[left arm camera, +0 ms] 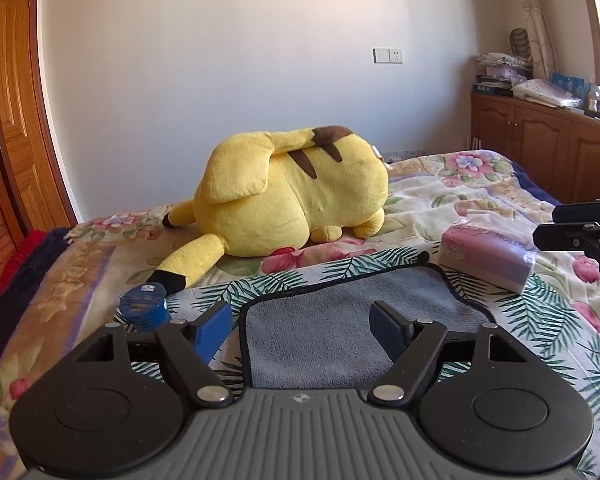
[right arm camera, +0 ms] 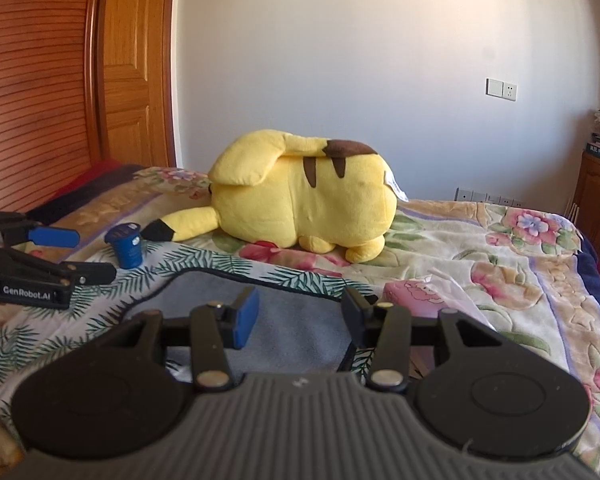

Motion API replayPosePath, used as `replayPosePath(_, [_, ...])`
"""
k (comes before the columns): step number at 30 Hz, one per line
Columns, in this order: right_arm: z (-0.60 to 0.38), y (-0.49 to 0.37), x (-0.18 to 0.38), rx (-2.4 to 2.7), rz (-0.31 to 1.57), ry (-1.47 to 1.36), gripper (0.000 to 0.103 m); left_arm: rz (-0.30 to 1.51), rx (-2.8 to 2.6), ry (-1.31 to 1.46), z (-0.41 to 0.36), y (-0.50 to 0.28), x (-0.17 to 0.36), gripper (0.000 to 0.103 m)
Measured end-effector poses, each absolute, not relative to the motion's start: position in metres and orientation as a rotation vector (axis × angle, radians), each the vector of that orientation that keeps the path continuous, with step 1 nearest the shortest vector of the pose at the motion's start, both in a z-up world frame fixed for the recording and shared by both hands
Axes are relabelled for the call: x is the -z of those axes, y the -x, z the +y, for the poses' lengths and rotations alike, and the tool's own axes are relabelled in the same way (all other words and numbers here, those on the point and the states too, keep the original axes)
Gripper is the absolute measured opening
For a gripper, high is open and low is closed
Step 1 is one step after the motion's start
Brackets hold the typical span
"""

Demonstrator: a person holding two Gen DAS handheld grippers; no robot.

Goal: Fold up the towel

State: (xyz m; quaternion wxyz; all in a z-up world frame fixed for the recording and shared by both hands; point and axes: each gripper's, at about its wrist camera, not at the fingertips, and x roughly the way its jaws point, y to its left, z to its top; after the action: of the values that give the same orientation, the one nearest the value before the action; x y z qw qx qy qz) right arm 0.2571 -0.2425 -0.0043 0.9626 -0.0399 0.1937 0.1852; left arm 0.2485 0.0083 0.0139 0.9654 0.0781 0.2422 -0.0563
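A grey towel (left arm camera: 320, 320) with a dark hem lies flat on a palm-leaf cloth (left arm camera: 540, 312) on the bed. It also shows in the right wrist view (right arm camera: 296, 320). My left gripper (left arm camera: 302, 330) is open and empty, hovering over the towel's near left part. My right gripper (right arm camera: 298, 316) is open and empty over the towel's near right part. Each gripper shows at the edge of the other's view: the right one (left arm camera: 572, 228) and the left one (right arm camera: 84, 254).
A large yellow plush toy (left arm camera: 292, 200) lies beyond the towel. A small blue cup (left arm camera: 144, 304) stands left of the towel. A pink tissue pack (left arm camera: 488, 256) lies at its right. A wooden wardrobe (right arm camera: 40, 80) stands left, low cabinets (left arm camera: 540, 144) stand right.
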Motion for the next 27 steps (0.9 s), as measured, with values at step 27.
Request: replayPosePath(27, [-0.259,-0.165,-0.044,-0.284,0.326,0.011,0.075,0.364,0.157,-0.141,-0.008,-0.127,-0.097,0.085])
